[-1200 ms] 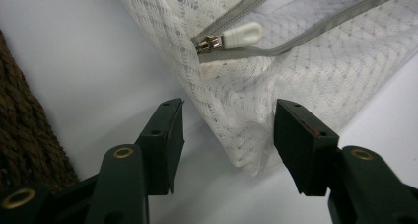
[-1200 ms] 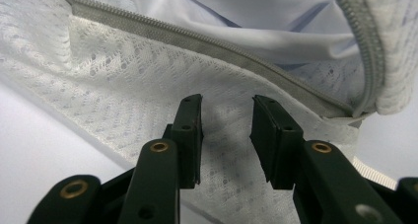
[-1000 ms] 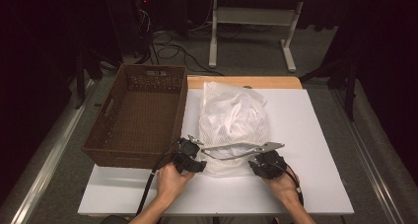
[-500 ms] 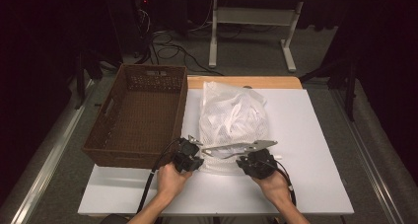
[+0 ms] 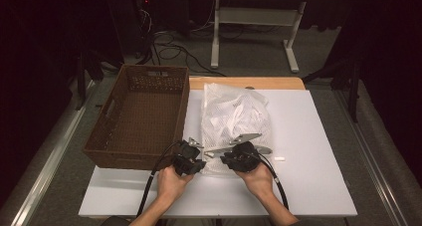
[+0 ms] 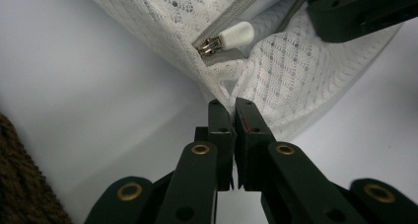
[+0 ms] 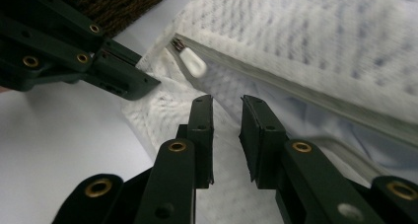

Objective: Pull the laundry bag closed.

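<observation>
Dark room, cables on the floor beyond, and a white table top (image 5: 318, 136) lit from above. On it lie a brown woven basket (image 5: 142, 114) at the left and, just beside it, a white mesh laundry bag (image 5: 236, 114) stuffed with pale cloth. A person's two hands come in from the near edge, each holding a black two-jaw tool at the bag's near end. The left gripper (image 6: 231, 108) is clamped tight on a fold of mesh at the bag's corner. The right gripper (image 7: 226, 108) has jaws a little apart with nothing pinched between them; they have just been closing and then easing wider, and they hover over the mesh just short of the white zipper pull (image 7: 191, 62). Blur makes it hard to say whether they brush the fabric. The step looks like working the zipper: the left should keep the corner taut, while the right lines up squarely on the small pull before closing.
</observation>
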Demonstrator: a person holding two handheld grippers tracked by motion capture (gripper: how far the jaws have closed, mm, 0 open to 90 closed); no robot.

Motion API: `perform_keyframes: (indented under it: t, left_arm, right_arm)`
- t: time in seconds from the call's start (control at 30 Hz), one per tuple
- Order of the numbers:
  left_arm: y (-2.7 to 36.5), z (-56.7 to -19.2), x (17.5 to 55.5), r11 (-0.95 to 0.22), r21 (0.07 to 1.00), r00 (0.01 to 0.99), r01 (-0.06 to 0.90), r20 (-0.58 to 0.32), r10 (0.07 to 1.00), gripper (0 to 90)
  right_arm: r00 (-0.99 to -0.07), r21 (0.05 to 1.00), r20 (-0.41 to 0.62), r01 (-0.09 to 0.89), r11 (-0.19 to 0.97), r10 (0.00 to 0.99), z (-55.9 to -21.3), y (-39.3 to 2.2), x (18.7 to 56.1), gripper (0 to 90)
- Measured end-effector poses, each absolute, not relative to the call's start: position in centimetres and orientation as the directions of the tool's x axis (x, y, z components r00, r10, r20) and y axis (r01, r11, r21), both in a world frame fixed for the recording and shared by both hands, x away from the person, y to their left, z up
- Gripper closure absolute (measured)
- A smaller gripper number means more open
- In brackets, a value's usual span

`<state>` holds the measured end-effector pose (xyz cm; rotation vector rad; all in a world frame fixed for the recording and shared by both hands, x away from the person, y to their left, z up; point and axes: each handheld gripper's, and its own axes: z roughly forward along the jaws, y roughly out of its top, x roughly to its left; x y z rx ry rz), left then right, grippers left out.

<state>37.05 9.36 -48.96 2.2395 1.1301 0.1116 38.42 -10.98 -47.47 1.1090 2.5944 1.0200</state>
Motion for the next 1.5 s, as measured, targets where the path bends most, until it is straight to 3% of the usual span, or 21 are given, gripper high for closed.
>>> perform_keyframes:
  t: [0.37, 1.5]
  left_arm:
    - [9.3, -49.0, 36.8, -0.441, 0.563, 0.636, 0.699, -0.208, 0.743, 86.1]
    - [9.6, -49.4, 36.8, -0.429, 0.558, 0.633, 0.71, -0.241, 0.735, 84.9]
  right_arm:
    - [-0.731, 0.609, 0.156, 0.601, 0.518, 0.664, -48.4, -9.0, 39.2, 73.2]
    - [-0.776, 0.612, 0.13, 0.553, 0.566, 0.617, -48.2, -7.0, 39.3, 85.2]
